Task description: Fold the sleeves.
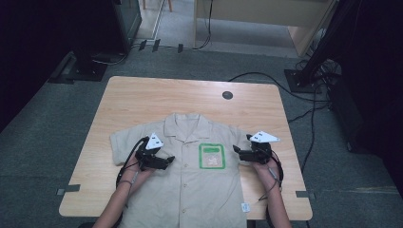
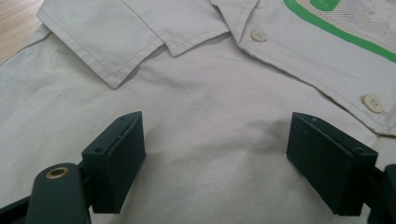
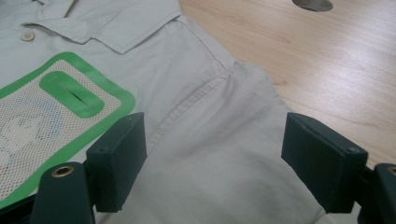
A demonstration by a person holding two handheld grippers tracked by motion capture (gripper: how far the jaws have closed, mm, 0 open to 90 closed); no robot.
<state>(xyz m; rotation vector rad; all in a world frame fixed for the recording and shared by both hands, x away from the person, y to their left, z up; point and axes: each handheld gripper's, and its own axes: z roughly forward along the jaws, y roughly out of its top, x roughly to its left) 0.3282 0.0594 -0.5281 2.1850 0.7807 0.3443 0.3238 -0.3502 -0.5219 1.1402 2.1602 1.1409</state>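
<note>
Shirt: a tan short-sleeved shirt [image 1: 190,175] lies flat on the wooden table [image 1: 138,95], front side up, collar pointing to the far edge.
Shirt edges: its bottom part reaches the near edge of the table; the left sleeve [image 1: 124,145] spreads out flat toward the left edge of the table.
Pocket: a green-edged mesh pocket [image 1: 211,156] sits on the chest, between the two grippers.
Left gripper: the left gripper [image 1: 167,160] is over the chest, left of the buttons [image 2: 258,35]; its jaws are wide apart with only flat cloth under them.
Right gripper: the right gripper [image 1: 236,151] is by the right shoulder seam, just beside the pocket; its jaws are wide apart too, holding nothing.
Open room: bare wood lies past the collar, with a small round hole [image 1: 227,95] in it, and along both sides of the shirt.
</note>
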